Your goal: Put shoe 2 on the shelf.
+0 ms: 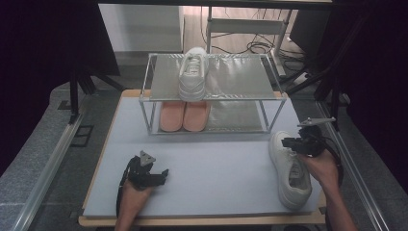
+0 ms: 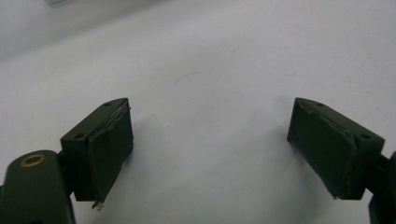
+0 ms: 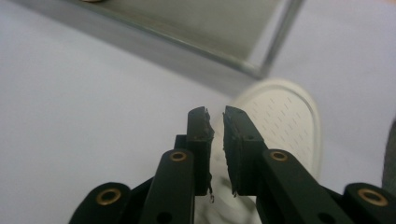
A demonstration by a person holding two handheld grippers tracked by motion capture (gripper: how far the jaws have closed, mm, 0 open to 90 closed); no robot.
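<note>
A: Where does the loose white shoe (image 1: 290, 169) lie from the rack (image 1: 210, 92)?

B: In front of the rack's right front corner, on the pale mat (image 1: 211, 163), toe pointing back toward the rack and heel toward the person. Its long axis runs front to back, slightly angled.

A: Which claw is nearer to it?

B: The right gripper (image 1: 294, 143), by far. It hangs just over the toe end, on the shoe's right side. In the right gripper view the jaws are nearly together, a thin slit between them, with the toe cap (image 3: 280, 126) below and beyond. Nothing sits between the pads, so I judge it is not holding the shoe.

A: And the other one?

B: The left gripper (image 1: 161, 174) rests well apart from the shoe, in front of the rack's left half. Its jaws stand wide over bare mat, with nothing between them.

A: What is already on the rack?

B: One white shoe (image 1: 193, 73) on the top shelf, left of centre, and a pair of pink slippers (image 1: 184, 115) on the lower shelf below it.

A: The surroundings?

B: A wooden-edged table (image 1: 202, 221) carries the mat; dark curtains hang to both sides, and cables trail on the floor behind the rack.
</note>
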